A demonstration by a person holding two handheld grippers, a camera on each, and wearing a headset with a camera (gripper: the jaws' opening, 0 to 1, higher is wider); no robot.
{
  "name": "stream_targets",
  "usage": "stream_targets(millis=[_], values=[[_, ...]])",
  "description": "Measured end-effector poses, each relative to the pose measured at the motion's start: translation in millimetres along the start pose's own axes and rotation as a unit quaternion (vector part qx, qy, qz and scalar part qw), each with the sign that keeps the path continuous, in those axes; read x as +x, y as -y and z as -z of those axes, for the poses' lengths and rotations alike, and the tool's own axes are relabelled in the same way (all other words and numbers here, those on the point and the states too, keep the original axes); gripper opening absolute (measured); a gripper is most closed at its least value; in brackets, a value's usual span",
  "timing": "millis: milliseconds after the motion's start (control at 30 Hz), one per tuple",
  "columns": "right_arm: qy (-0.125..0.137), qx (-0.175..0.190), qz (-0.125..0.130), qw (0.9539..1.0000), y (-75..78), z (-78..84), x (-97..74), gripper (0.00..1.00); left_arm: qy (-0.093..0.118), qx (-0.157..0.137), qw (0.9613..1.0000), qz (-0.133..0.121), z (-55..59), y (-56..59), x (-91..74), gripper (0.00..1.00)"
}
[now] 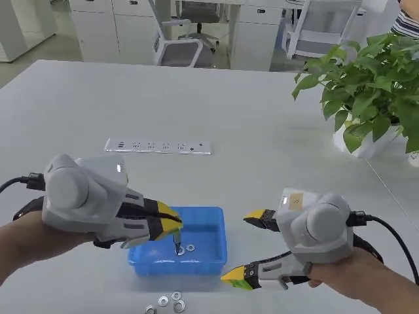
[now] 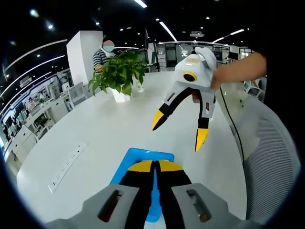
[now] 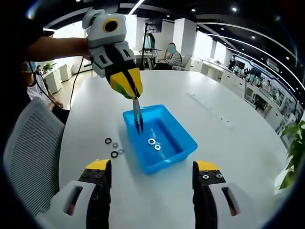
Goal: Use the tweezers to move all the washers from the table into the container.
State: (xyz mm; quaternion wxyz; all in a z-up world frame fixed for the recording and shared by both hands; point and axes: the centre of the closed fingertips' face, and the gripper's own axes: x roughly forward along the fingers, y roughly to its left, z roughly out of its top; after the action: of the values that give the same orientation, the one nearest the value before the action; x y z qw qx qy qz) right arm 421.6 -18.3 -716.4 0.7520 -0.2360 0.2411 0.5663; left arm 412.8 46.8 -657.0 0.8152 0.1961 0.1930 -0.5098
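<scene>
The washers [image 1: 171,302] [image 3: 114,147] are small flat silver rings with dark centres. A loose cluster of them lies on the grey table [image 1: 196,98], just beside the container [image 1: 203,212] [image 3: 187,138] [image 2: 143,155]. In the head view they sit at 6 o'clock from it, and in my right gripper view at 9 o'clock. Two more washers [image 3: 154,143] [image 1: 190,248] lie close together on the floor of the container, a shallow blue rectangular plastic tray.

The tweezers [image 1: 177,243] [image 3: 137,114] are thin, dark and metal. They hang from my left gripper [image 1: 167,222] [image 3: 127,86] [image 2: 155,166] pointing toward 6 o'clock, with their tips low inside the container, at 10 o'clock from the two washers there. I cannot tell whether the tips carry a washer. My left gripper's yellow-tipped jaws are pressed together on the tweezers' upper end.

My right gripper [image 1: 241,247] [image 2: 178,133] [image 3: 152,167] is at 3 o'clock from the container in the head view. Its jaws are spread wide and hold nothing.

A pale label [image 1: 298,199] sits on top of the right gripper, with writing too small to read. A white power strip [image 1: 158,146] [image 2: 64,164] lies flat at 12 o'clock from the container, well apart from it, and I can read no brand on it. A leafy green plant [image 1: 366,85] [image 2: 119,71] in a white pot [image 1: 366,145] stands at 2 o'clock on the table
</scene>
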Motion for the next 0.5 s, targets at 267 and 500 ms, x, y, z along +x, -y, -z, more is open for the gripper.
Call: stream_targets(millis=[267, 500], values=[[0.005, 0.011, 0.001, 0.9999, -8.1, 3.9, -1.2, 0.78, 0.002, 0.005, 1.0000, -0.001, -5.7, 9.5, -9.0, 0.06], [0.010, 0.013, 0.003, 0.9999, -12.8, 2.6, -1.6, 0.84, 0.003, 0.000, 1.0000, 0.006, -6.3, 17.3, -14.4, 0.06]])
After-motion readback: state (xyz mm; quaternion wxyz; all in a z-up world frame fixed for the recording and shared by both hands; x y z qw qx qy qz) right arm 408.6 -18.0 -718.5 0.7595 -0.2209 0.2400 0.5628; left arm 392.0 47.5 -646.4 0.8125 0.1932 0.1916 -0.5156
